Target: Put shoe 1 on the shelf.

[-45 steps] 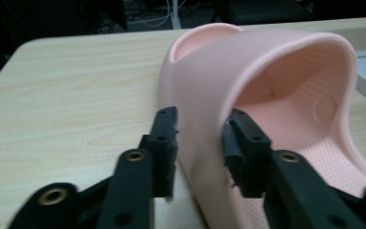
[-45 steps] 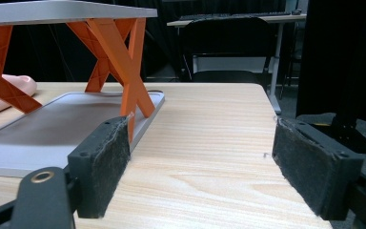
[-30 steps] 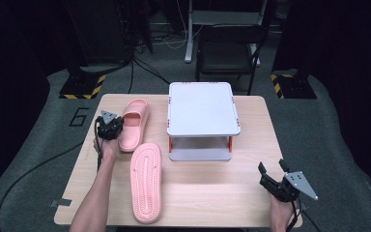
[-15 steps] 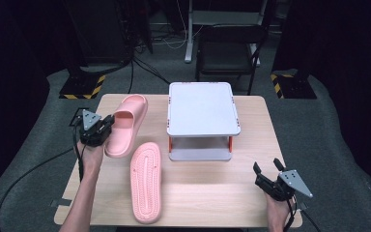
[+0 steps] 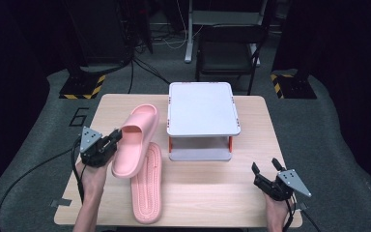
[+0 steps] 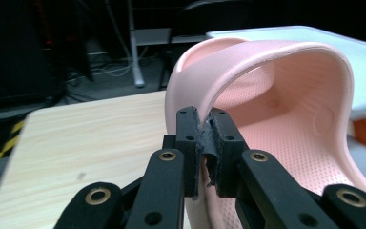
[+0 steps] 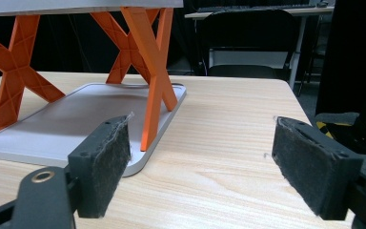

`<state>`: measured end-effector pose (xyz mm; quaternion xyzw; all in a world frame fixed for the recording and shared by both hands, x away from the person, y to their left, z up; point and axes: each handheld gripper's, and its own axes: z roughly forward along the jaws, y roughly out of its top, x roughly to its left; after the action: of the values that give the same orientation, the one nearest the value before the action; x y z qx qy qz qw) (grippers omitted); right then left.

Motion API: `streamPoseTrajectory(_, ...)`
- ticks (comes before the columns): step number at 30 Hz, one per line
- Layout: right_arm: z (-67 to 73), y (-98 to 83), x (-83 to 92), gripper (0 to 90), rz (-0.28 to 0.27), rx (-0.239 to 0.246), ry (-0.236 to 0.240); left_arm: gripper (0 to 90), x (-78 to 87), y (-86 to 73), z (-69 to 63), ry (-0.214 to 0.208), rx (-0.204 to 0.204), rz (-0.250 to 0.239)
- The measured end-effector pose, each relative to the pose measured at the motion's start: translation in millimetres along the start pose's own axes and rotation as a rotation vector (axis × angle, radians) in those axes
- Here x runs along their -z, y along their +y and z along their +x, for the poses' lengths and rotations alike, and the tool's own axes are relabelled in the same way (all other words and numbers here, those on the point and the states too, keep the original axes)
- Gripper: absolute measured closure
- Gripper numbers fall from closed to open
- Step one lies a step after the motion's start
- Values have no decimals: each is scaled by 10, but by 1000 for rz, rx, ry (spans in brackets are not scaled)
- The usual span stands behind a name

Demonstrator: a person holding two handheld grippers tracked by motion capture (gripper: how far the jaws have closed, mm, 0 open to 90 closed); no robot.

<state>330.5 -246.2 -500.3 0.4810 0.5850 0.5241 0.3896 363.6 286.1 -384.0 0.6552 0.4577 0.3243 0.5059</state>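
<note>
The held slipper (image 5: 134,140) is pale pink, its inner sole dotted with a fine raised texture; the second slipper (image 5: 147,186) is the same pink, its ridged underside showing. The desk (image 5: 207,193) is light wood grain. The small rack (image 5: 202,107) has pale grey shelves and orange crossed legs (image 7: 150,71). Both grippers are black, with dark grey pads (image 7: 106,162) on the fingers. The floor (image 5: 43,145) is grey, with yellow-and-black striped tape (image 5: 84,86)

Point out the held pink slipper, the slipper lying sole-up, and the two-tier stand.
held pink slipper (image 5: 134,137), high view, on its strap
sole-up slipper (image 5: 147,191), high view, on the ribbed sole
two-tier stand (image 5: 202,108), high view, on the top shelf
</note>
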Motion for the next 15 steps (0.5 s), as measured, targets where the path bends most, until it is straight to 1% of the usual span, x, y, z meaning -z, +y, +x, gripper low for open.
streamPoseTrajectory(1, 1, 0, -1, 200, 2, -3, 2, 839, 73, -23, -110, -24, 7, -3)
streamPoseTrajectory(2, 2, -1, -4, 200, 2, -3, 3, 839, 122, -42, -198, -38, 8, -9)
streamPoseTrajectory(3, 4, -1, -6, 200, 2, -3, 4, 840, 152, -55, -251, -50, 8, -10)
streamPoseTrajectory(4, 7, 0, -7, 200, 1, -1, 5, 839, 205, -74, -338, -72, 11, -11)
streamPoseTrajectory(5, 9, 1, -7, 200, 2, 0, 7, 839, 232, -89, -394, -78, 18, -16)
streamPoseTrajectory(6, 9, 1, -7, 200, 2, 0, 7, 839, 232, -89, -394, -78, 18, -16)
streamPoseTrajectory(7, 10, 1, -7, 200, 1, -1, 6, 839, 276, -112, -482, -99, 35, -22)
streamPoseTrajectory(8, 10, 0, -8, 200, 2, -3, 9, 840, 327, -147, -622, -138, 26, -15)
streamPoseTrajectory(10, 11, 2, -8, 200, 6, -3, 9, 839, 356, -176, -755, -157, 24, -15)
streamPoseTrajectory(11, 12, 3, -9, 200, 2, -2, 9, 839, 365, -186, -800, -166, 22, -11)
streamPoseTrajectory(12, 15, 5, -8, 200, 1, -6, 11, 839, 362, -204, -873, -187, 21, -6)
streamPoseTrajectory(13, 16, 6, -6, 200, 0, -5, 10, 839, 354, -217, -917, -199, 19, 1)
streamPoseTrajectory(14, 16, 7, -5, 200, 0, -6, 10, 839, 354, -217, -917, -199, 19, 1)
streamPoseTrajectory(15, 13, 8, -3, 200, 1, -5, 8, 839, 336, -265, -1024, -229, 27, 15)
